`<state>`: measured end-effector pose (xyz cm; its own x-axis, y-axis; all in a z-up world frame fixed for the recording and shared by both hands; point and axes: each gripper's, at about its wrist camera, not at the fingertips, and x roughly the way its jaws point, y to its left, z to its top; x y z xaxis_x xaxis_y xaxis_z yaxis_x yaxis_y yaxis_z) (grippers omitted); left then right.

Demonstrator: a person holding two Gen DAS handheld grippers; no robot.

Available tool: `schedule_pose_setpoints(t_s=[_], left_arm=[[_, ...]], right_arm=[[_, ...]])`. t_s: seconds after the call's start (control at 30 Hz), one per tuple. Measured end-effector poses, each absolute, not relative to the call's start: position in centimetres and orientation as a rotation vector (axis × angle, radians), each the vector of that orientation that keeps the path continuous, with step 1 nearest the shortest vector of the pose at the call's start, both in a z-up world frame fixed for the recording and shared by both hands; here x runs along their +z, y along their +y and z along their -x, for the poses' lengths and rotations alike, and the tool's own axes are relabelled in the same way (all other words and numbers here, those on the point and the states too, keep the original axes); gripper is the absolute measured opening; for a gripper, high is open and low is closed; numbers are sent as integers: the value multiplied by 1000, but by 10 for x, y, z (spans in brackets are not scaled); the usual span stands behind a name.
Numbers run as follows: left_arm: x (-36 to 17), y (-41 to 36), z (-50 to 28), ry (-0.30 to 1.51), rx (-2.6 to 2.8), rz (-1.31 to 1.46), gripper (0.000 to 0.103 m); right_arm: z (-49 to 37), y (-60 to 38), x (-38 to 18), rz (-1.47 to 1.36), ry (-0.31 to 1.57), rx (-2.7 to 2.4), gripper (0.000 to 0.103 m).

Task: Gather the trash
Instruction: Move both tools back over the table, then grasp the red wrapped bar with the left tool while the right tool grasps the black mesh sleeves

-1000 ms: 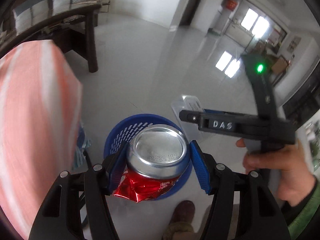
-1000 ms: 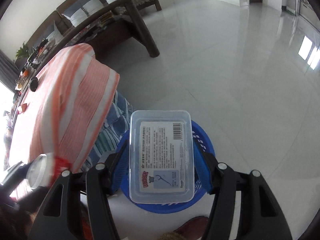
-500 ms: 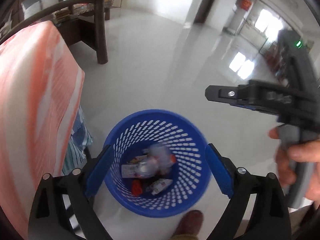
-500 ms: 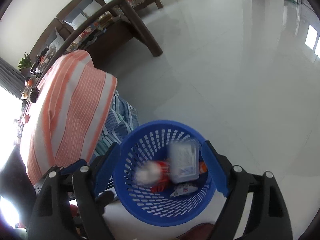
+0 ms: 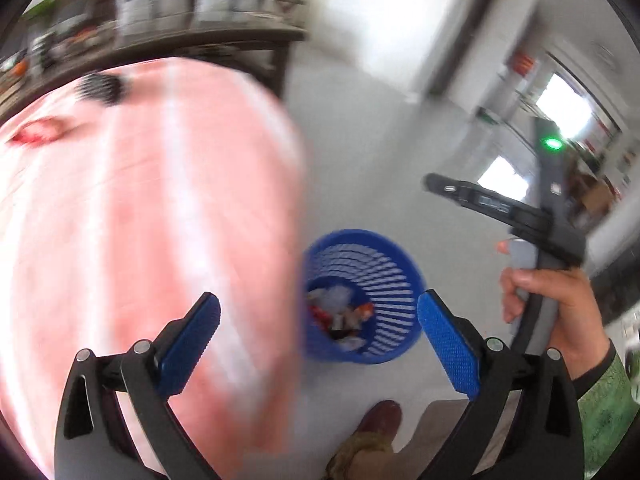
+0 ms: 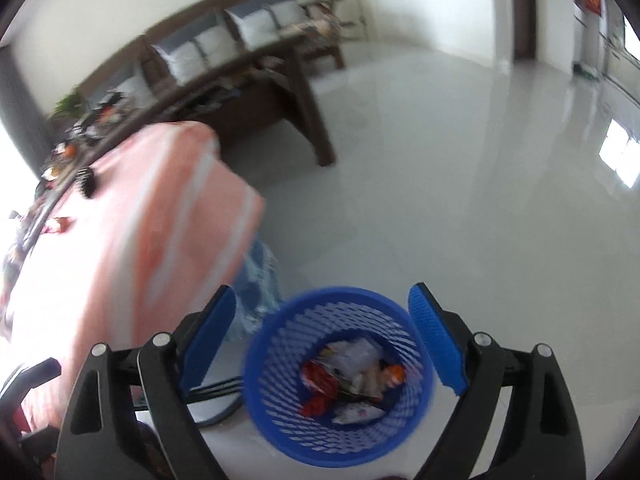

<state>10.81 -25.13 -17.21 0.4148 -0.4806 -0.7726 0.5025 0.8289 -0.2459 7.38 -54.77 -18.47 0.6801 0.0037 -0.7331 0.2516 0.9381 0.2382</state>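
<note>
Standing on the pale glossy floor, the blue basket [image 6: 340,380] sits at about six o'clock in the right wrist view and near four o'clock of centre in the left wrist view [image 5: 362,296]. Its perforated wall is upright and its mouth faces up. Inside lies the trash [image 6: 352,380]: crumpled wrappers in red, white and orange, piled on the bottom; single pieces are too blurred to name.

The left gripper [image 5: 318,346] has its jaws spread wide, having just been opening, and nothing is between its blue pads [image 5: 188,346]. Through the gap show the edge of the orange-and-white striped cloth [image 5: 140,220] and part of the basket.

The right gripper [image 6: 324,340] also has its jaws far apart, just opened further, with nothing held; the basket shows between them, well below. In the left wrist view this tool [image 5: 520,216] appears at three o'clock, gripped by the person's hand [image 5: 560,304] in a green sleeve [image 5: 604,404].

The cloth covers a table at nine o'clock; a small dark object [image 6: 86,182] and a red wrapper [image 6: 58,224] lie on it. A shoe [image 5: 380,420] shows at six o'clock.
</note>
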Motion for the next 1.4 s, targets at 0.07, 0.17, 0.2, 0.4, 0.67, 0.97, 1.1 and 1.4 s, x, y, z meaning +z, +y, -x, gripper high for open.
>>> schedule_pose_setpoints(t_s=[0.07, 0.17, 0.2, 0.4, 0.67, 0.97, 1.1, 1.4], left_arm=[[-166, -217, -111, 946, -542, 8, 98], [-163, -180, -122, 936, -448, 45, 98], [-162, -167, -130, 942, -409, 58, 98], [-148, -113, -203, 937, -190, 145, 98], [-142, -81, -356, 913, 55, 276, 98], [-189, -77, -426, 1006, 229, 272, 98], [-198, -70, -425, 999, 205, 252, 90], [-185, -41, -381, 969, -32, 154, 26]], right_arm=[[-78, -521, -173, -286, 777, -101, 86], [-82, -475, -155, -214, 707, -16, 86], [-84, -456, -151, -189, 689, 27, 86], [-91, -369, -145, -38, 662, 235, 86], [-110, -331, -169, 67, 727, 319, 86], [-116, -356, -154, -47, 681, 284, 86], [-121, -370, -152, -90, 678, 247, 86], [-124, -370, -160, -57, 702, 219, 86]])
